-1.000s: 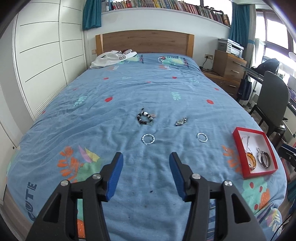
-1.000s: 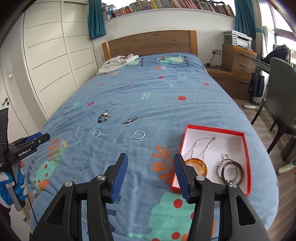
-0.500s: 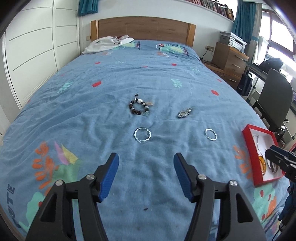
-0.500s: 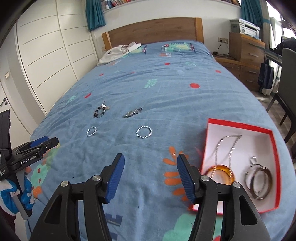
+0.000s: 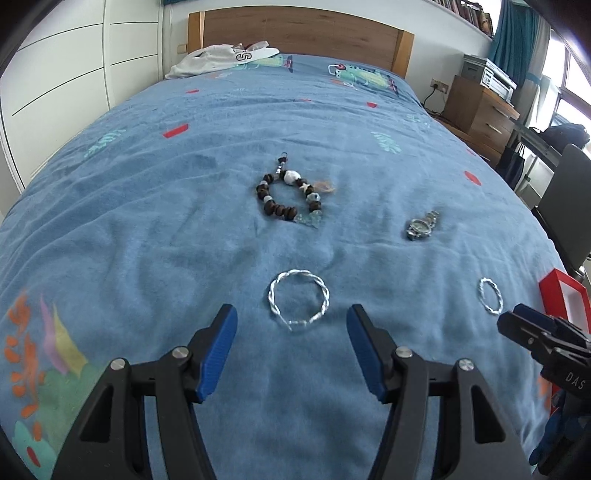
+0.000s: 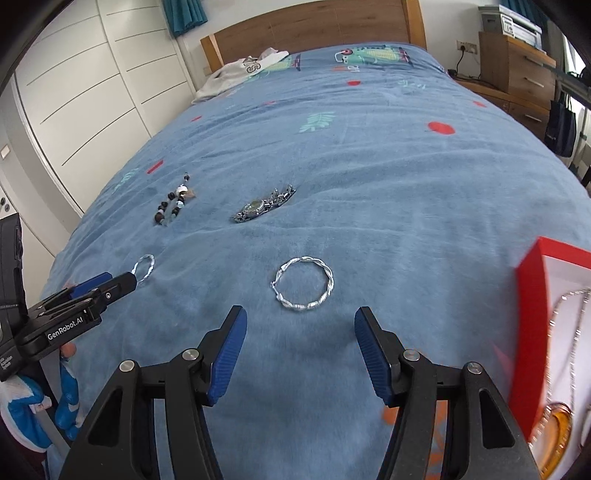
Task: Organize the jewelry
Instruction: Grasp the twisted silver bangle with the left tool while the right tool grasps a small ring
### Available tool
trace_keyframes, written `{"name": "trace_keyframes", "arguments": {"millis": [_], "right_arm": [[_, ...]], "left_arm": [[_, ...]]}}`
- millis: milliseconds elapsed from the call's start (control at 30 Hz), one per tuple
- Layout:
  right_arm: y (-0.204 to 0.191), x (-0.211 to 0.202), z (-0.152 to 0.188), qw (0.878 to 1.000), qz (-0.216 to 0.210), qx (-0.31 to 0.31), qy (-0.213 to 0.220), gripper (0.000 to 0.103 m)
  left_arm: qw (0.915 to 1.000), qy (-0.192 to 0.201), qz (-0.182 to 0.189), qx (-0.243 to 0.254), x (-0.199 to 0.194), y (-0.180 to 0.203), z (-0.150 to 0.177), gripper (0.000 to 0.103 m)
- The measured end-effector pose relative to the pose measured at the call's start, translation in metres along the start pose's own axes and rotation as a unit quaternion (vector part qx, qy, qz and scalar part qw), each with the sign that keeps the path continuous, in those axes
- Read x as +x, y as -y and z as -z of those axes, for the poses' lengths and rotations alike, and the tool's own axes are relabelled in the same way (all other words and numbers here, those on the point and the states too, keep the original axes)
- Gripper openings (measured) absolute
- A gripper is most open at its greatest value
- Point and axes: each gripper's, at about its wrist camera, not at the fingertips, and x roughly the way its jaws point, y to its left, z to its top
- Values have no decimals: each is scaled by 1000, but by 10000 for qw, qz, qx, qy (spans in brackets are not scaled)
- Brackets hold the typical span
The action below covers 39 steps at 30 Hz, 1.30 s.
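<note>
Loose jewelry lies on a blue bedspread. In the left wrist view a twisted silver bangle (image 5: 298,298) lies just ahead of my open, empty left gripper (image 5: 291,350). Beyond it are a beaded bracelet (image 5: 290,201) and a silver watch (image 5: 421,225). A second twisted silver bangle (image 5: 490,295) lies to the right; in the right wrist view this bangle (image 6: 303,283) is just ahead of my open, empty right gripper (image 6: 300,356). A red-rimmed white box (image 6: 532,314) at the right holds a chain necklace (image 6: 570,332) and an amber bangle (image 6: 554,435).
A white garment (image 5: 221,59) lies by the wooden headboard (image 5: 295,29). White wardrobe doors (image 5: 55,74) stand to the left. A wooden dresser (image 5: 480,107) and a dark chair (image 5: 569,206) stand right of the bed. The right gripper's body (image 5: 546,339) shows at the left view's right edge.
Both grippers have moved forward and lower toward the bed, each now close behind a twisted silver bangle. Both stayed open. The jewelry has not moved.
</note>
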Motion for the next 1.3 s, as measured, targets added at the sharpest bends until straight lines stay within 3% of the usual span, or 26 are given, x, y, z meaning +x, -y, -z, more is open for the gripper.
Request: {"name": "trace_keyframes", "arguments": {"millis": [333, 433, 567, 733, 800, 967, 1300], "right_arm": [[-1, 30, -7, 9999, 2, -20, 157, 61], [0, 33, -8, 9998, 14, -24, 201, 58], [4, 33, -7, 9996, 19, 91, 268, 44], [2, 34, -6, 9994, 44, 49, 333, 43], [1, 32, -6, 9993, 63, 34, 365, 43], [0, 27, -4, 9990, 44, 33, 437, 42], [-10, 15, 1, 9990, -98, -26, 433, 42]], "left_arm": [[9997, 14, -26, -229, 33, -4, -6, 60], [9997, 32, -86, -239, 38, -4, -7, 60], [9996, 82, -214, -168, 39, 0, -6, 60], [9995, 123, -262, -116, 39, 2, -6, 58], [9995, 151, -250, -117, 37, 1, -5, 56], [9992, 222, -198, -248, 31, -5, -4, 36], [9990, 230, -118, -360, 15, -8, 4, 36]]}}
